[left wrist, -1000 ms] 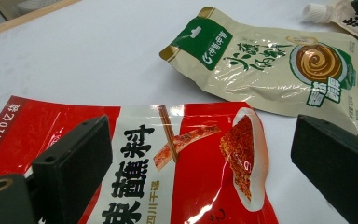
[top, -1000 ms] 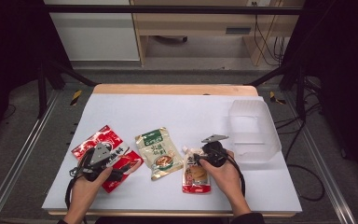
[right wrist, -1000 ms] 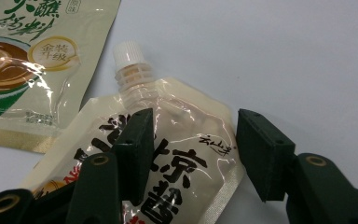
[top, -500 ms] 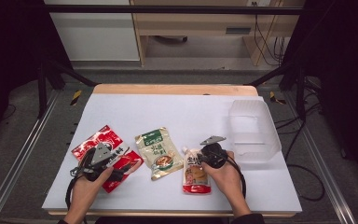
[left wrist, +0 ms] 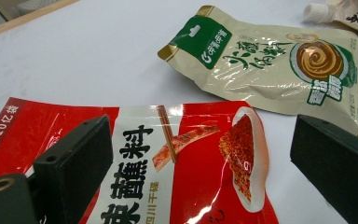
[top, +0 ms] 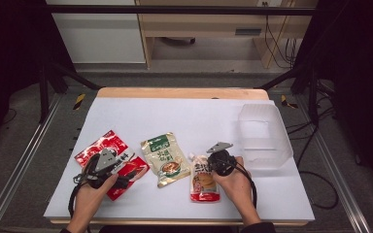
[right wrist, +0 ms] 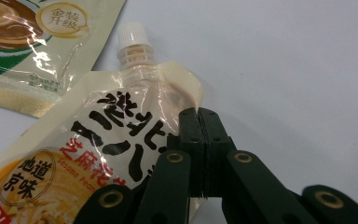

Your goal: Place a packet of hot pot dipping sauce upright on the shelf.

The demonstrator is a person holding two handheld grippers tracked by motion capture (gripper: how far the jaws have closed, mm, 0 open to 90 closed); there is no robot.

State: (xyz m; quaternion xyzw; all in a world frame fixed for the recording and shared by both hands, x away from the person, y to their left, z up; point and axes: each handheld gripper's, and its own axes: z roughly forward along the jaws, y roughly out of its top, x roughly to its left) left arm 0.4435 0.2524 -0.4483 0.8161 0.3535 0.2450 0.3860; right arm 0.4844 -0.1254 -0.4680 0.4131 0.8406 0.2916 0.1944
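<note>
My right gripper [right wrist: 198,112] has just been closing and is now shut, its jaws pressed together on the right edge of a cream spouted pouch [right wrist: 74,154] with black lettering and a white cap. In the high view the pouch [top: 204,182] lies flat near the front edge, with the right gripper [top: 210,162] over its upper part. My left gripper [left wrist: 200,135] stands open, its jaws wide apart over a red seasoning packet [left wrist: 191,186]. The high view shows that packet [top: 108,148] at front left under the left gripper [top: 131,174]. A green-and-beige sauce packet [top: 165,158] lies between the other two.
A clear plastic bin [top: 262,136] stands at the right of the white tabletop [top: 184,116]. The green packet [left wrist: 270,65] lies just beyond the left jaws. Black frame posts and cables flank the table.
Both hands have stayed in place. No packet has moved.
</note>
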